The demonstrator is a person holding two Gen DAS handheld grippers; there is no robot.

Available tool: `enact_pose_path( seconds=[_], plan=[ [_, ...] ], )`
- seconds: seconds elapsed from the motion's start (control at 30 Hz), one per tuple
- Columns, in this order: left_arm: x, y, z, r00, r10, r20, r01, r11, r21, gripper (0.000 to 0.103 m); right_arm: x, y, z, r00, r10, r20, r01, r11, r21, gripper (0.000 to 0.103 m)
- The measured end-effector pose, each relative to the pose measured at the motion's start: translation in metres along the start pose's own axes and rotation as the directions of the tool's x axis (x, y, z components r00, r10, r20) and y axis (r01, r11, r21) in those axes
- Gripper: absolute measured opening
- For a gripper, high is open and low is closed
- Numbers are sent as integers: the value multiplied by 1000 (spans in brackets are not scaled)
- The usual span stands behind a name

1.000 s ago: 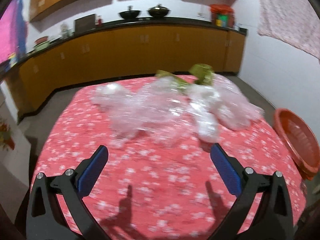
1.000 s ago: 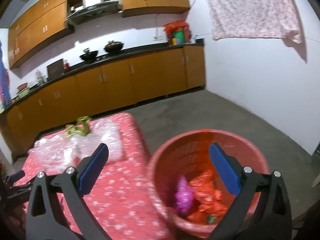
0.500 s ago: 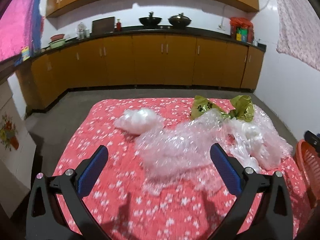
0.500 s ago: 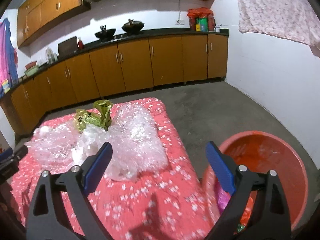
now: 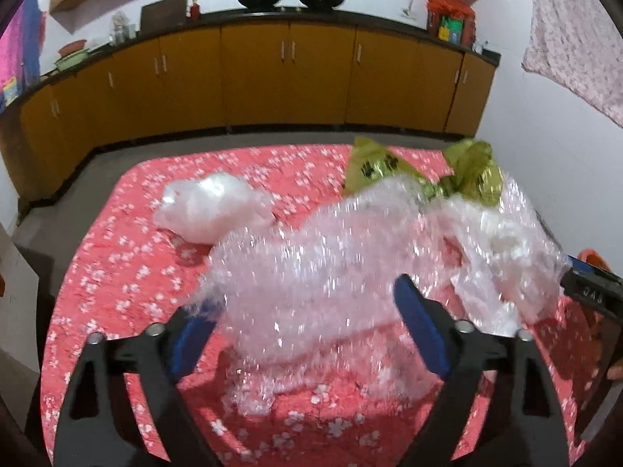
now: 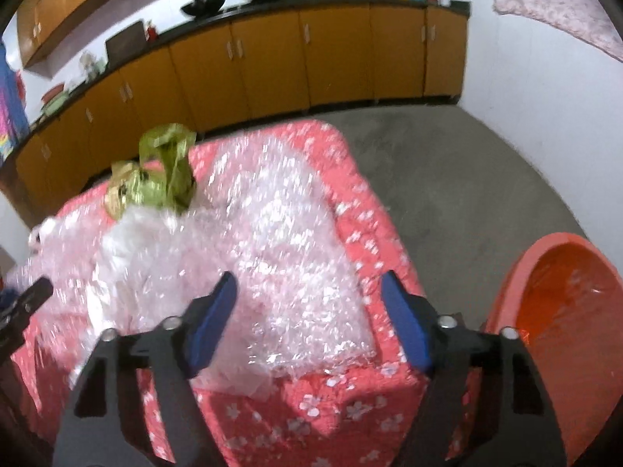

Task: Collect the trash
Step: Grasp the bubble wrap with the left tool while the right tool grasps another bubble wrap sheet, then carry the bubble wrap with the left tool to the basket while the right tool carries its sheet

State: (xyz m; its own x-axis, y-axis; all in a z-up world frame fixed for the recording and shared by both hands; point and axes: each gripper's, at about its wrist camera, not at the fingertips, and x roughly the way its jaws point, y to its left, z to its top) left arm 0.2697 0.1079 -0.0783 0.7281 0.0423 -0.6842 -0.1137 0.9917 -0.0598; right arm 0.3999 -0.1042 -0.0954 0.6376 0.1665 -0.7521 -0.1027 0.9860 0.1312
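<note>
Bubble wrap [image 5: 311, 272] heaped across the right half of the tabletop [image 5: 128, 257], reaching its right edge. Left gripper [image 5: 303, 323] just been closing, wrap between the fingers (contact with pads: cannot tell). Right gripper [image 6: 311, 311] likewise closing over the wrap's near edge, grip unconfirmed. Green bag [image 6: 163, 179] at the far edge. Orange bin [image 6: 564, 311] beside the table.

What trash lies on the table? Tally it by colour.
Clear bubble wrap: 1 heap; whether it is one sheet cannot be told
White plastic bags: 2, second
Green bags: 2, second
Total: 5
</note>
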Motion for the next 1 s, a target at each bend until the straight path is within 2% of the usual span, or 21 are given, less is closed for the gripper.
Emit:
enact_pose_path(
  seconds=[0.07,0.1,0.2,0.33,0.43,0.63,1.0],
  plan=[
    [2,-3,-3,1000,-3,-9,3,1000,14,73,1,-2,-1,1000,9,-11,-9,1000,9,48],
    [2,-4,-4,1000,-6,-13,6,1000,18,67,1,-2,-2,1000,15,-14,-15,1000,12,39],
    [2,-3,-4,999,-32,-16,32,999,5,48,0,-3,-2,1000,22,-16,-22,1000,12,23],
    [-2,-5,-6,999,-48,-16,48,999,9,29,-9,-3,-7,999,32,-3,-32,999,6,14],
    [-8,-5,-8,998,-56,-10,56,998,11,21,-18,-5,-11,999,36,11,-36,999,4,11],
    [-36,-4,-13,997,-63,34,62,998,15,15,-46,-12,-18,997,38,63,-40,999,28,7],
    [-90,4,-20,991,-73,111,75,997,-12,12,-116,-27,-31,984,70,163,-79,996,45,6]
  ],
)
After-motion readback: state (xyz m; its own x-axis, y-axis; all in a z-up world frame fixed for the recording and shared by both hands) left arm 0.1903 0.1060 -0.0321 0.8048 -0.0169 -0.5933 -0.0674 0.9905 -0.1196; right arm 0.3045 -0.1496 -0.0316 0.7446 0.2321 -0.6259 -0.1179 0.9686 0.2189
